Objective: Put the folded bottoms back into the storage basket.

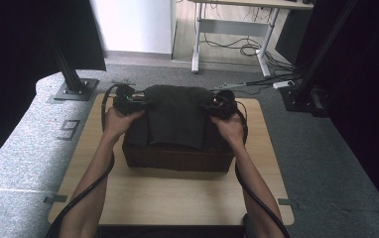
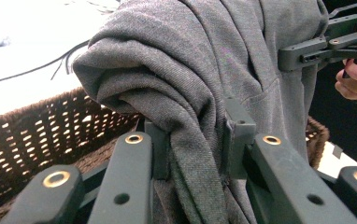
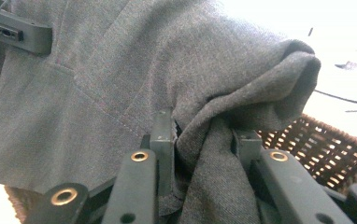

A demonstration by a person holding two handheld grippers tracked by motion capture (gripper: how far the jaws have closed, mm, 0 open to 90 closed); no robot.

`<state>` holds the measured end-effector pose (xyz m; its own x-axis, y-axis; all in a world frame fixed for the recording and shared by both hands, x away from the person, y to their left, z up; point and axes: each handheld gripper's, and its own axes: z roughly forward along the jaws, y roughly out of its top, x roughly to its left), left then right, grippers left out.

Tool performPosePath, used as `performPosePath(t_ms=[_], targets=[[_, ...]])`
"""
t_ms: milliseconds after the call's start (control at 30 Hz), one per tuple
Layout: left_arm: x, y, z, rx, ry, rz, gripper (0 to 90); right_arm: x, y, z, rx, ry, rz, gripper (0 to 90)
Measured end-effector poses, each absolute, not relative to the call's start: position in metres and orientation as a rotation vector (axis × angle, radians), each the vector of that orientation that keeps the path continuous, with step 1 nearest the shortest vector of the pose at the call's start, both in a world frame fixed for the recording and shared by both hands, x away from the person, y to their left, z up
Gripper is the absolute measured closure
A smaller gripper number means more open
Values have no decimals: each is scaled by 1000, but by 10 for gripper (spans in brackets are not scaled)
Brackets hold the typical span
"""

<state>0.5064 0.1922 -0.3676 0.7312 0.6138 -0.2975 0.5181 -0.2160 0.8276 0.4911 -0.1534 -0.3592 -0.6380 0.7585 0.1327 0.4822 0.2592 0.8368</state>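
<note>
A dark grey folded garment [image 1: 176, 115] hangs between the two grippers above a dark brown wicker basket [image 1: 177, 157]. Its lower edge drapes over the basket's front part. My left gripper [image 1: 137, 103] is shut on the garment's left edge; the bunched grey cloth [image 2: 190, 140] sits pinched between its jaws, with the basket's woven wall [image 2: 41, 135] behind. My right gripper [image 1: 211, 106] is shut on the garment's right edge, where folds of cloth [image 3: 204, 140] are pressed between its jaws. The other gripper's black jaw [image 2: 317, 46] shows at the far side of the cloth.
The basket stands on a light wooden table [image 1: 177, 198], with bare board in front of it. Black stand bases [image 1: 76, 89] sit on the grey carpet beyond the table's far corners. A desk frame and loose cables [image 1: 242, 47] are farther back.
</note>
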Motion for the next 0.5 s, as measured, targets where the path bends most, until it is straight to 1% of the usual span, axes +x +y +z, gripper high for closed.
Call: performPosePath(t_ms=[267,500], targets=[[510,194,-390,1908,908,102,695,494,-150,-383,1180,2271,1297,685],[507,204,-396,1945,940,126,695,492,-138,-401,1197,2305,1305,686]])
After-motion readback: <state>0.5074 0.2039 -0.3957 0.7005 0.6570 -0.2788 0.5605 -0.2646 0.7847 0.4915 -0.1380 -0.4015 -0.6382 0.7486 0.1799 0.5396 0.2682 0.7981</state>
